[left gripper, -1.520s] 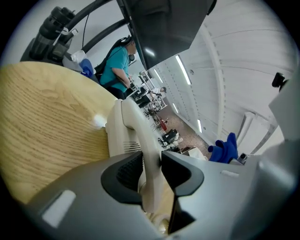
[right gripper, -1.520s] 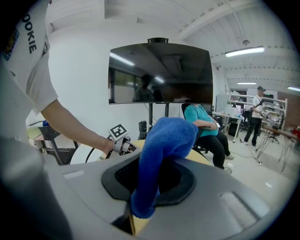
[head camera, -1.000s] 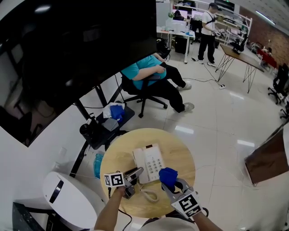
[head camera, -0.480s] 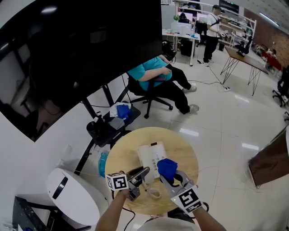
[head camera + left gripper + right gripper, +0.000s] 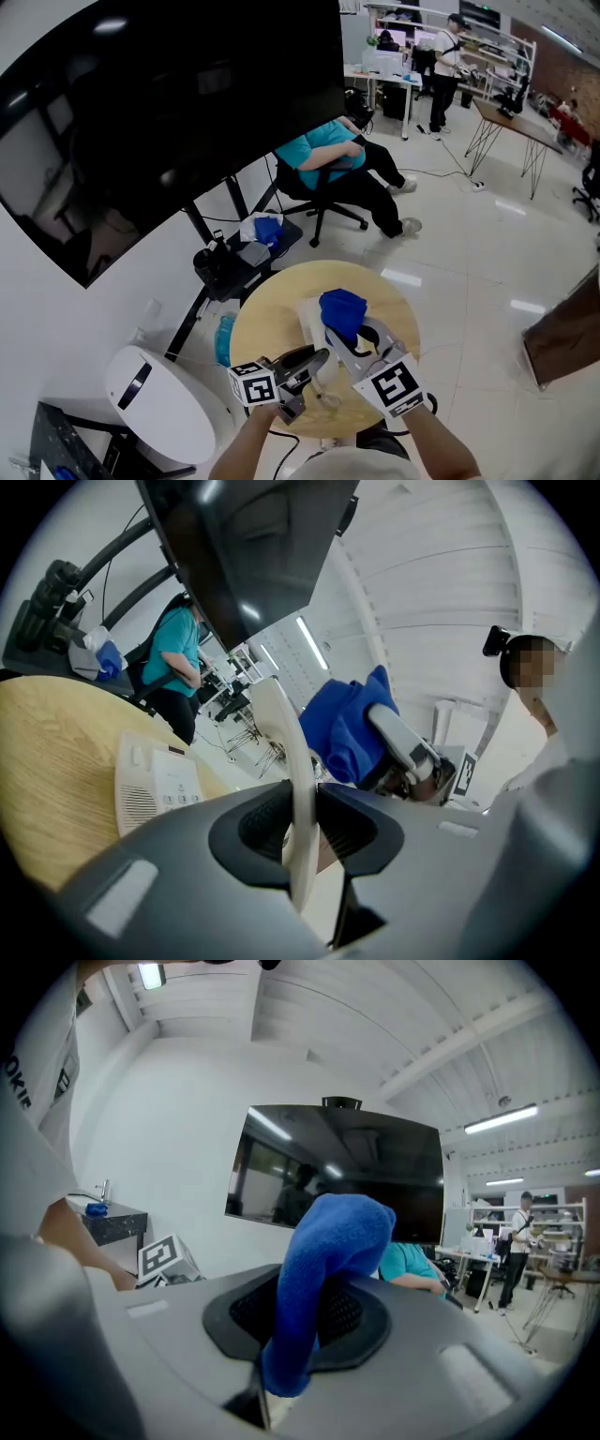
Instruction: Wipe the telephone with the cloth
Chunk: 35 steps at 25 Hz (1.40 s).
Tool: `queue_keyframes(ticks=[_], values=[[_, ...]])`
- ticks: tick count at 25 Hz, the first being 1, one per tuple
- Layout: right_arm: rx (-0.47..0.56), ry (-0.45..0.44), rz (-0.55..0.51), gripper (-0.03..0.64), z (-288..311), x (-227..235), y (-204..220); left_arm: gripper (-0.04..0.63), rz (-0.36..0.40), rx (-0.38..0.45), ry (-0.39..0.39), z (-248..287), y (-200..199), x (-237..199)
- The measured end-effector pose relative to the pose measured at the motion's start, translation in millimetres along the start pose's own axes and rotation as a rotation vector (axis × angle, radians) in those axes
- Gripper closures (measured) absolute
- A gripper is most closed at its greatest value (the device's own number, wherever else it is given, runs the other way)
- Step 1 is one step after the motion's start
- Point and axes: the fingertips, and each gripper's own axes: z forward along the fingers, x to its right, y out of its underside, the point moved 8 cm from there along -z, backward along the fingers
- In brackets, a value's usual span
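A white telephone base (image 5: 309, 314) lies on the round wooden table (image 5: 262, 328) and shows with its keypad in the left gripper view (image 5: 155, 780). My left gripper (image 5: 314, 359) is shut on the white handset (image 5: 289, 780), which is held edge-on above the table. A coiled cord (image 5: 328, 399) hangs below the handset. My right gripper (image 5: 352, 333) is shut on a bunched blue cloth (image 5: 342, 310), raised over the base and hiding part of it. In the right gripper view the cloth (image 5: 330, 1251) stands up out of the jaws. The left gripper view shows the cloth (image 5: 349, 726) to the handset's right.
A big black screen (image 5: 178, 112) on a stand rises behind the table. A person in a teal shirt (image 5: 330, 155) sits on an office chair just beyond. A white rounded machine (image 5: 155, 398) stands left of the table. The stand's shelf (image 5: 248, 251) holds another blue cloth.
Both grippers have risen. The handset came up off the table with the left one, and the blue cloth moved up and over the telephone base.
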Motion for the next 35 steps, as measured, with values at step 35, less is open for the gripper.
queue_keyframes(ticks=[35], values=[[0.073,-0.04,0.079,0.555,18.3,-26.0,-20.4,0.514,0.057,0.091,-0.006,-29.6,-14.1,45.8]])
